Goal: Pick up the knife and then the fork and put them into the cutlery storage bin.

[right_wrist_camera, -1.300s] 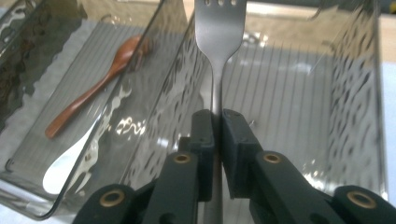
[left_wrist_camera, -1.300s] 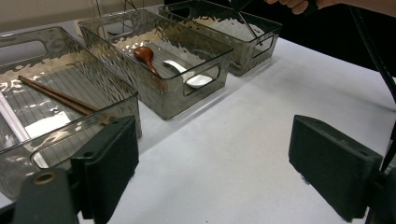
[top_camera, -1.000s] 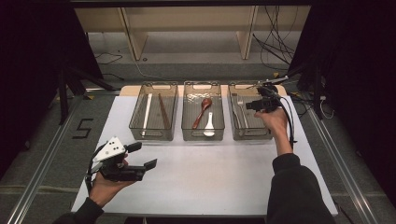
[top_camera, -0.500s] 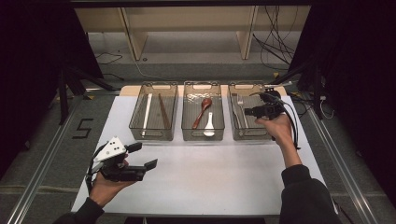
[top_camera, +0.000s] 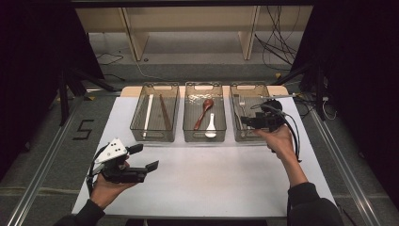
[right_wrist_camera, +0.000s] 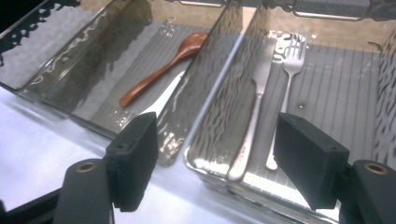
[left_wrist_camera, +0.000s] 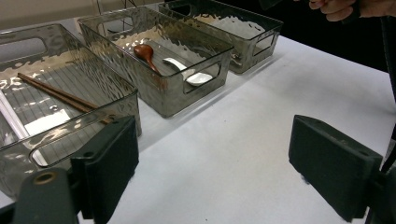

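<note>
Three clear trays stand in a row at the back of the white table (top_camera: 211, 179). The left tray (top_camera: 153, 139) holds brown chopsticks (top_camera: 164, 113) and a white stick. In the middle tray (top_camera: 203, 139) lie a wooden spoon (top_camera: 203, 112) and a white spoon (top_camera: 211, 127). The right tray (top_camera: 249, 86) holds a metal fork (right_wrist_camera: 287, 93) and knife (right_wrist_camera: 254, 116). My right gripper (top_camera: 245, 121) hovers open over that tray's near end, empty, with the fork and knife ahead of its jaws. Near the table's front left, my left gripper (top_camera: 143, 157) stands open and empty.
The table's near half is bare white surface. A shelf unit (top_camera: 188, 28) and loose cables (top_camera: 277, 42) lie beyond the table. A "5" mark (top_camera: 83, 129) is on the floor at left, beside metal rails.
My right gripper has drawn back toward the near end of the right tray, staying open. The left gripper has not moved.
</note>
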`<action>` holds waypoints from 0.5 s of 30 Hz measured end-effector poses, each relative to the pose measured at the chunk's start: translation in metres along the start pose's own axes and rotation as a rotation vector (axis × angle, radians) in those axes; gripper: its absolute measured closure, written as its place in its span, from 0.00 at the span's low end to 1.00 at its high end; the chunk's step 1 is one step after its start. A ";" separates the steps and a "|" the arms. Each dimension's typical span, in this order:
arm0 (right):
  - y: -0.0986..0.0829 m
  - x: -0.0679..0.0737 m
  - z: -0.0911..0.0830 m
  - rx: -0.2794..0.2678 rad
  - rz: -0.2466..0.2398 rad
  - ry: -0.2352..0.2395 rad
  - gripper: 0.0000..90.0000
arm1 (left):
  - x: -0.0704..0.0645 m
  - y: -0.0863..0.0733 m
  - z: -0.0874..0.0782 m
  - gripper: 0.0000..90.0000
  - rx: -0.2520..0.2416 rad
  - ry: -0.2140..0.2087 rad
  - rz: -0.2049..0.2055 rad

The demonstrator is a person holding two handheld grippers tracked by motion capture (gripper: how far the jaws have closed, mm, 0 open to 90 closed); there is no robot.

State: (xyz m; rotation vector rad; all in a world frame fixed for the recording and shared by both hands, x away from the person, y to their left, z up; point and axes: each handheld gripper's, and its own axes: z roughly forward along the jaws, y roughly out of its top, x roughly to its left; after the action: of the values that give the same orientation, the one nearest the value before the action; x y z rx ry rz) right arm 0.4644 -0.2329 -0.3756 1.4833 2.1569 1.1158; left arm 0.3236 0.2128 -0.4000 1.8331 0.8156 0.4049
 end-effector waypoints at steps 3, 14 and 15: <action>-0.005 0.005 -0.003 -0.010 -0.016 0.005 0.35 | 0.001 0.000 -0.001 0.17 0.001 0.001 -0.001; -0.026 0.023 -0.017 -0.049 -0.046 0.049 0.34 | 0.000 0.001 0.001 0.17 0.009 0.000 -0.001; -0.029 0.024 -0.018 -0.052 -0.049 0.050 0.33 | 0.000 0.001 0.002 0.17 0.008 -0.001 -0.001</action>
State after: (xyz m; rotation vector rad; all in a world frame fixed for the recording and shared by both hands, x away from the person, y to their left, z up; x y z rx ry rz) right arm 0.4240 -0.2236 -0.3809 1.3863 2.1678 1.1954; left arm 0.3250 0.2117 -0.3999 1.8400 0.8185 0.4006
